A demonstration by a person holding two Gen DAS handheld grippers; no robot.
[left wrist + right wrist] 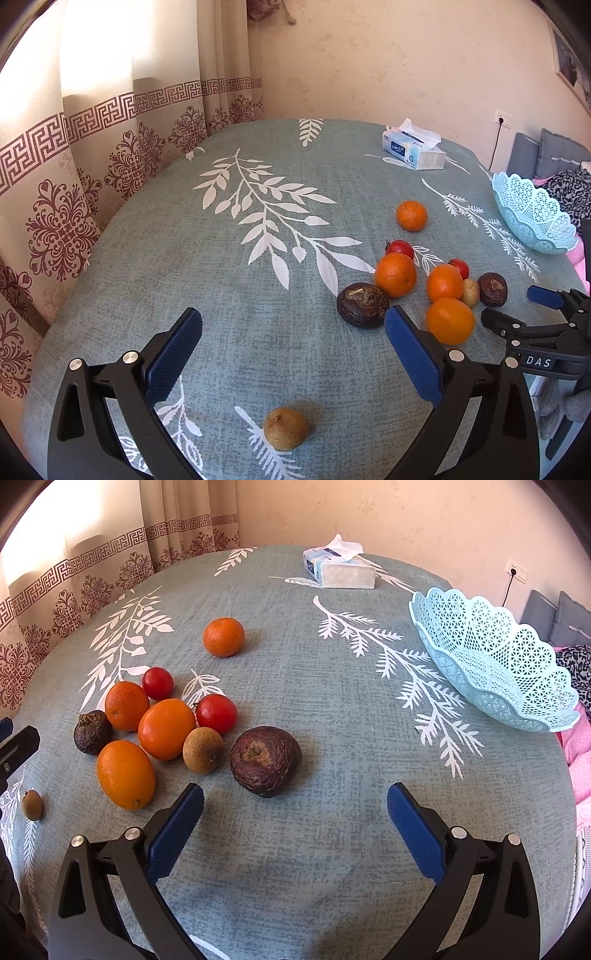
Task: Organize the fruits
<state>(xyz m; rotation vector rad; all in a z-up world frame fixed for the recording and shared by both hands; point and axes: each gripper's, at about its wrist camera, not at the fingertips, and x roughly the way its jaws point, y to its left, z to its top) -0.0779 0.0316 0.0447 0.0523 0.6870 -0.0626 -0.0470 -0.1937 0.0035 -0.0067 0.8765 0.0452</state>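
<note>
Several fruits lie on the table: oranges (166, 728), one apart (223, 636), two red tomatoes (216, 712), two dark wrinkled fruits (265, 761) (92, 732) and small brown fruits (202, 749) (285, 428). A light blue lace basket (495, 664) stands empty at the right; it also shows in the left wrist view (532, 218). My left gripper (293, 325) is open, above the lone brown fruit, left of the cluster. My right gripper (295, 801) is open, just before the big dark fruit; it shows in the left wrist view (517, 306).
A tissue box (338, 570) stands at the table's far side. The table (295, 849) has a green leaf-print cloth. Curtains (74, 184) hang at the left. A bed with pink bedding (580, 753) lies beyond the right edge.
</note>
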